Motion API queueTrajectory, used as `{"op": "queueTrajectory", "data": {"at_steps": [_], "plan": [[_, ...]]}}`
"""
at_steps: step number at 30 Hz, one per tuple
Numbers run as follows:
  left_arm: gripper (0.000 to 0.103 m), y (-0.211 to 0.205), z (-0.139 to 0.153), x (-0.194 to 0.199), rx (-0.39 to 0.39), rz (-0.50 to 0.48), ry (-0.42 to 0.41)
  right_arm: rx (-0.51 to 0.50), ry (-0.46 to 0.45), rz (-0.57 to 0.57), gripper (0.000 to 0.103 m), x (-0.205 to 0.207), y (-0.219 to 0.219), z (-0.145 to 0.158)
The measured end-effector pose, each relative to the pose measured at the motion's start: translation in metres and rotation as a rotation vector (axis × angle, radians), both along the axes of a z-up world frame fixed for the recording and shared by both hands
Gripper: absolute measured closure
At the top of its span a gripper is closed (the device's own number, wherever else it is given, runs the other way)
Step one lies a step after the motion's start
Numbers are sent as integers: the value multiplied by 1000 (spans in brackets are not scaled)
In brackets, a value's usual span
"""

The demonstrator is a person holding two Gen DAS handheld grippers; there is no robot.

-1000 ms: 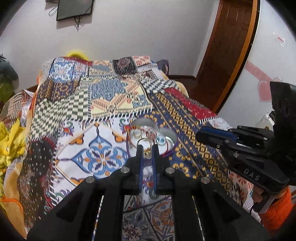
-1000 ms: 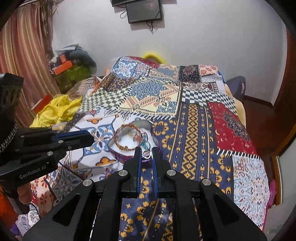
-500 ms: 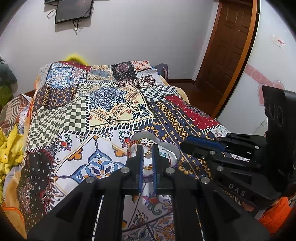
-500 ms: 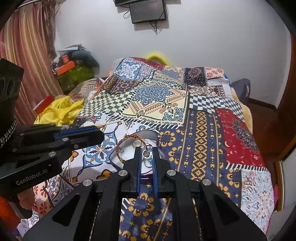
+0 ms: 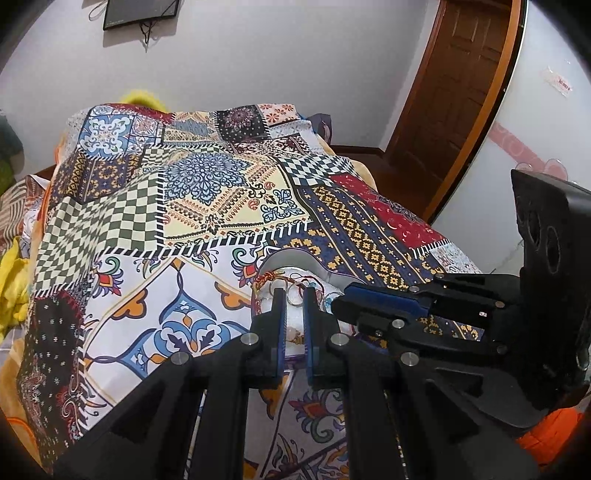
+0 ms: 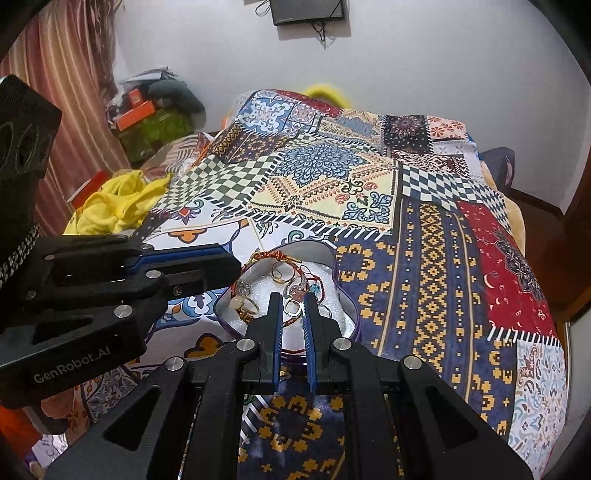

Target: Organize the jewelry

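Note:
A heart-shaped tin (image 6: 325,254) with a white lining lies on the patchwork bedspread and holds several rings and a red-gold bracelet (image 6: 269,256). It also shows in the left wrist view (image 5: 291,258). My right gripper (image 6: 294,306) is over the tin, its jaws narrow around a small silver ring (image 6: 291,307). My left gripper (image 5: 294,301) hovers over the tin with a narrow gap and a silver ring (image 5: 294,300) showing between the tips. A gold ring (image 6: 248,307) lies at the tin's left.
The patchwork bedspread (image 6: 424,229) covers the bed. Yellow cloth (image 6: 114,206) and clutter lie at the left. A brown door (image 5: 458,92) stands at the right. A screen (image 6: 308,11) hangs on the white wall.
Both grippers have moved down closer over the tin. The left gripper's jaws have parted slightly and the gold ring it held is no longer between them.

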State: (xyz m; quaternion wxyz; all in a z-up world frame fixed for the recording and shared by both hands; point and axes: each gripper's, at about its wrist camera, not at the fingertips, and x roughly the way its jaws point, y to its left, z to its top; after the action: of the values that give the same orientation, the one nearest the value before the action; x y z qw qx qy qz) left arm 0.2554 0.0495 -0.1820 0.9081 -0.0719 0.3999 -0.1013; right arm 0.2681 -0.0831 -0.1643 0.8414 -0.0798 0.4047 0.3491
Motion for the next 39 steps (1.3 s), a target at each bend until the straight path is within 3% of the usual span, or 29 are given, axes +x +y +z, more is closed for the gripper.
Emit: {"op": "queueTrajectory", "data": {"at_steps": [10, 13, 23, 27, 32, 39], "plan": [[96, 6, 6, -5, -4, 27, -10, -21, 35, -3, 93, 5, 3, -5], [94, 9, 11, -10, 3, 45, -18, -22, 53, -5, 86, 6, 2, -4], [87, 18, 44, -33, 35, 98, -73, 15, -21, -30, 84, -9, -9, 36], [80, 15, 74, -50, 56, 118, -143, 69, -92, -55, 84, -25, -24, 72], [78, 6, 124, -86, 91, 152, -281, 170, -241, -88, 84, -62, -50, 132], [52, -15, 184, -154, 138, 182, -518, 302, -473, -127, 84, -129, -78, 198]]}}
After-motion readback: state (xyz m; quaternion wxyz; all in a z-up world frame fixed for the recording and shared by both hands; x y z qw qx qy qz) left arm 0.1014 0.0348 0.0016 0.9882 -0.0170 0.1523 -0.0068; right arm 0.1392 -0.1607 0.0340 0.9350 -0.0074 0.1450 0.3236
